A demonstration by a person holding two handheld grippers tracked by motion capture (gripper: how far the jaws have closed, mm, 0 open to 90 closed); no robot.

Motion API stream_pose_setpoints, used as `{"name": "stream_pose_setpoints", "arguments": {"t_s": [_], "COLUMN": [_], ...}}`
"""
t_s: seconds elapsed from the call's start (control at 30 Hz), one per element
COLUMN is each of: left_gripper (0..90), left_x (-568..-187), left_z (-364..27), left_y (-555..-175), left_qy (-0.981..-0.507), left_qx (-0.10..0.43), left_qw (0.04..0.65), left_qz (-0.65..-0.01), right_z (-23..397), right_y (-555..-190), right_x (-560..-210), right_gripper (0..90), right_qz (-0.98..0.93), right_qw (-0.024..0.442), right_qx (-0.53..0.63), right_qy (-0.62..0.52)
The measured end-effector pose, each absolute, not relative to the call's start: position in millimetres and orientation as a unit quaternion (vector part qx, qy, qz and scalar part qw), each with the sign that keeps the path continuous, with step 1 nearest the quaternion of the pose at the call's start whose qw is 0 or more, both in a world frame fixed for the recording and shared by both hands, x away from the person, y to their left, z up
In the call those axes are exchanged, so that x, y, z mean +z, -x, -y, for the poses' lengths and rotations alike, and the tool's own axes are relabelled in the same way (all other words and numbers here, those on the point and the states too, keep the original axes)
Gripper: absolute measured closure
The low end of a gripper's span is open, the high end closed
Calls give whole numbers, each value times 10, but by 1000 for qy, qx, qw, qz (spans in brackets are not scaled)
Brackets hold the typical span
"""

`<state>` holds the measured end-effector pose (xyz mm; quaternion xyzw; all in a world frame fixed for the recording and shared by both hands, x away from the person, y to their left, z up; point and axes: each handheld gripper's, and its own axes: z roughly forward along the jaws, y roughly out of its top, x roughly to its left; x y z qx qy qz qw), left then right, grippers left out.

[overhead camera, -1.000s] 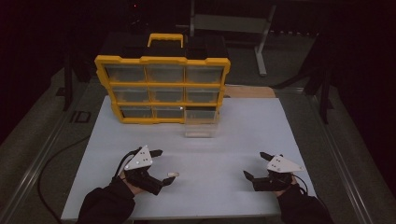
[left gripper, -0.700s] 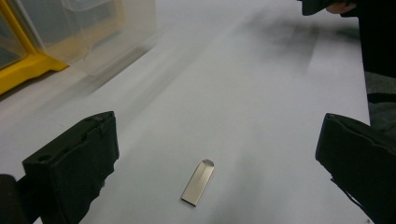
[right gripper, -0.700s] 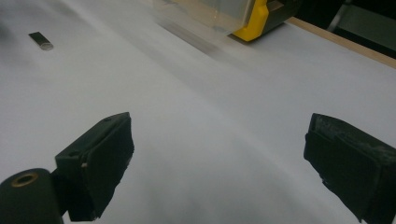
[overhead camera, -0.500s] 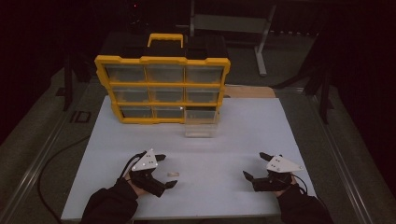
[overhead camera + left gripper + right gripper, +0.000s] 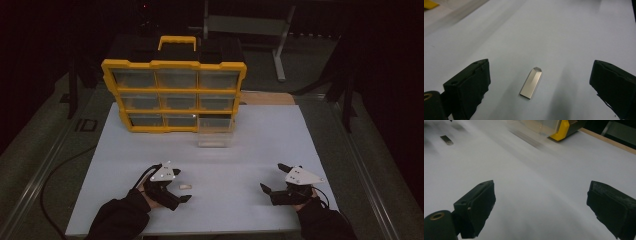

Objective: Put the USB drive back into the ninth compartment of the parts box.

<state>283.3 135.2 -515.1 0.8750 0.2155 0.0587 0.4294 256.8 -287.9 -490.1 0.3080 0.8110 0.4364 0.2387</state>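
Note:
A small flat silver metal piece (image 5: 531, 83) lies on the white table top (image 5: 250, 150), and it is also seen in the high view (image 5: 185, 187). My left gripper (image 5: 541, 65) is open, with one jaw on each side of the piece and neither touching it; the high view has it at the front left (image 5: 181, 185). My right gripper (image 5: 271, 176) rests at the front right, open with nothing between its jaws (image 5: 541, 187). From the right gripper view the metal piece (image 5: 446, 140) is far off at the upper left.
A yellow organiser (image 5: 172, 95) with rows of clear drawers stands upright at the back of the table. One clear drawer (image 5: 216, 137) sits out on the table in front of its lower right slot. A cable (image 5: 55, 175) trails off the left side.
My left gripper has slid a little to the right, so its open jaws now straddle the metal piece. The piece and the right gripper have stayed put.

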Motion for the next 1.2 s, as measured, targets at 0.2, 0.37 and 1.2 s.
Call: {"name": "stream_pose_setpoints", "arguments": {"t_s": [0.2,0.37,1.2], "left_gripper": [97,155,637], "left_x": [-5204,-5230,-5224], "left_z": [-1347,-1321,-1264], "left_y": [-2885,-2900,-2957], "left_qy": [-888,-897,-904], "left_qx": [50,44,53], "left_qw": [404,389,385], "left_qz": [-213,-205,-178], "right_z": [2881,2881,2875], "right_y": [-2574,-2573,-2572], "right_x": [-4909,-4907,-4911], "right_gripper": [79,79,80], "right_qz": [-814,-814,-814], "right_qw": [239,240,236], "right_qx": [431,430,432], "right_qy": [-307,-308,-308]}}
